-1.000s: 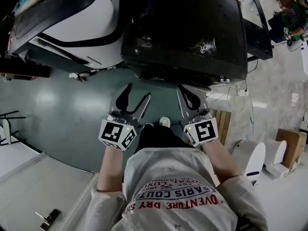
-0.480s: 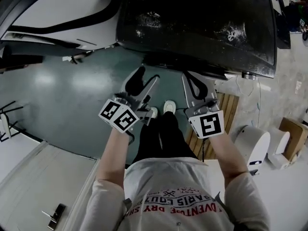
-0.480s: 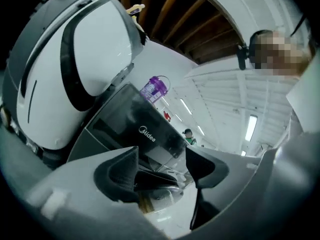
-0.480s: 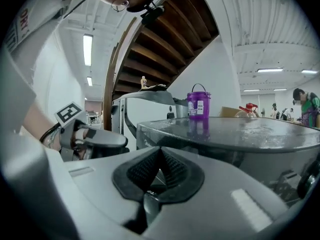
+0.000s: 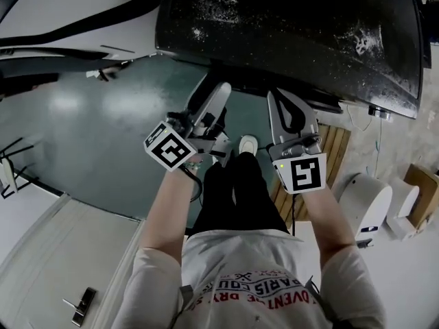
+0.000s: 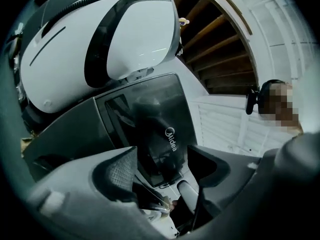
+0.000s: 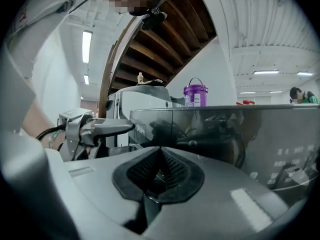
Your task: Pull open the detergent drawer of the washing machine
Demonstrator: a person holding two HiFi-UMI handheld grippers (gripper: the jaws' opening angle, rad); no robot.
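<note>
The washing machine [image 5: 295, 26] has a dark glossy top and fills the upper part of the head view; its front is hidden there. In the left gripper view its dark front panel [image 6: 165, 119] carries a white logo, and I cannot make out the drawer's outline. My left gripper [image 5: 208, 91] is rolled onto its side just before the machine's front edge. Its jaws [image 6: 162, 156] are opening, with nothing between them but the panel further off. My right gripper [image 5: 280, 96] is beside it to the right, level with the machine's top, with its pads [image 7: 160, 151] shut together and holding nothing.
A white and black rounded machine [image 5: 68, 19] stands to the left of the washing machine. A purple bucket [image 7: 195, 95] stands on top further back. A wooden pallet [image 5: 329, 149] and white appliances [image 5: 367, 204] are at the right. Green floor [image 5: 89, 115] lies below.
Both grippers have sunk and moved in towards the machine's front. The left gripper has rolled onto its side. The machine now fills more of the head view.
</note>
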